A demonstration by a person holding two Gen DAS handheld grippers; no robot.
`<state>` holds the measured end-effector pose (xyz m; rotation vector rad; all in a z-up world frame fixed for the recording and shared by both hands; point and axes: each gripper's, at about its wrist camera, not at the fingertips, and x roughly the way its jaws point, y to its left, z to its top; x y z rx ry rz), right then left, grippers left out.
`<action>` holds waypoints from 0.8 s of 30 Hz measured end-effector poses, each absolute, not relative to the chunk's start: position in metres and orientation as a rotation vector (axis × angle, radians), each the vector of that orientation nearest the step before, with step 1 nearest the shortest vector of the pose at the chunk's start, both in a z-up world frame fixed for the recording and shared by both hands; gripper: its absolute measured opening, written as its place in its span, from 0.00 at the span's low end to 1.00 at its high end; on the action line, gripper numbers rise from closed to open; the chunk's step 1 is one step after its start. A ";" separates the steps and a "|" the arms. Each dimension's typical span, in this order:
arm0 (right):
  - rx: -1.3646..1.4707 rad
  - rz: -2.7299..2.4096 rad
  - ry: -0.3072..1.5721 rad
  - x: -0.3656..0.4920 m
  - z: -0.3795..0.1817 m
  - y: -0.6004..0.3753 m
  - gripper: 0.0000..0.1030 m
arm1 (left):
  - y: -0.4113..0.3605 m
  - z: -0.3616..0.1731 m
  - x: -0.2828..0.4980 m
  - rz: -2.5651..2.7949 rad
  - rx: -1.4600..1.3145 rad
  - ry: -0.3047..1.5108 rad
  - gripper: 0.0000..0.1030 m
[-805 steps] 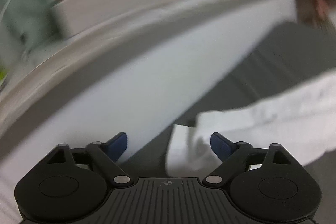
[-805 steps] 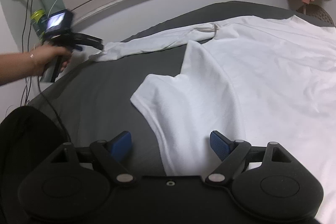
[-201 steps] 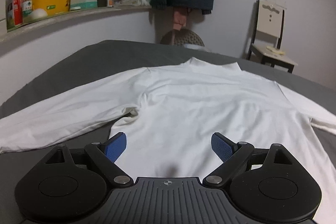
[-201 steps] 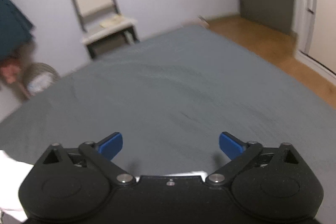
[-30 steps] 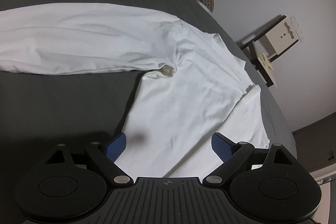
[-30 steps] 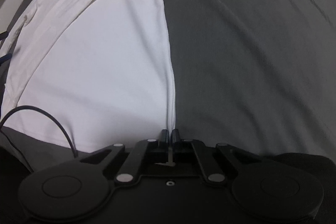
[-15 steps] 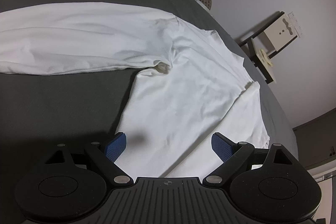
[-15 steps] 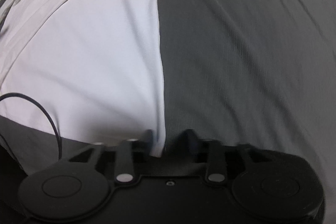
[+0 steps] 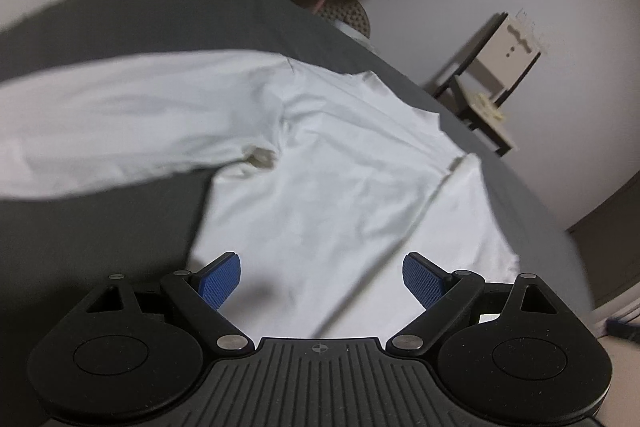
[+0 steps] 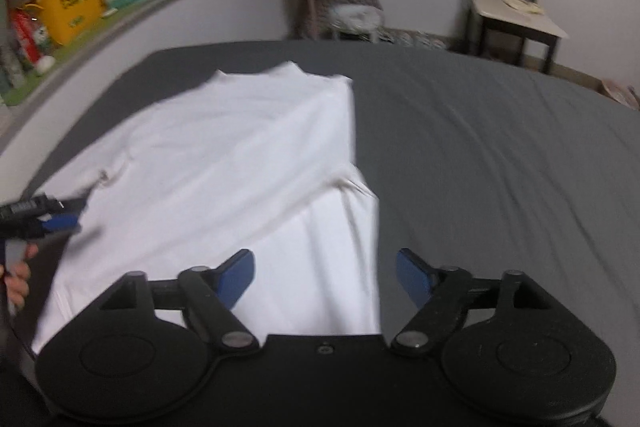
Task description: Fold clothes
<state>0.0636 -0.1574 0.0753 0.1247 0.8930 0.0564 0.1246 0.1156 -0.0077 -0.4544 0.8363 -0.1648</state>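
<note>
White shirt (image 10: 224, 155) flat on bed (image 10: 500, 155); both grippers gaping, empty.

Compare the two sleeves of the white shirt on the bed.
The left sleeve lies stretched out sideways onto the grey bed; the right sleeve is folded in over the shirt body. The left sleeve makes the outline wide; the right side ends in a straight folded edge. Both are white and long.
</note>
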 end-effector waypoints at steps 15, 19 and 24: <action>0.172 0.508 0.776 0.086 0.059 -0.002 0.81 | 0.261 0.011 0.048 0.583 -0.713 0.528 0.88; 0.203 0.590 0.784 0.059 0.043 0.002 0.81 | 0.288 0.019 0.032 0.742 -0.619 0.522 0.88; 0.260 0.682 0.774 0.024 0.028 0.002 0.81 | 0.323 0.012 0.020 0.791 -0.587 0.562 0.88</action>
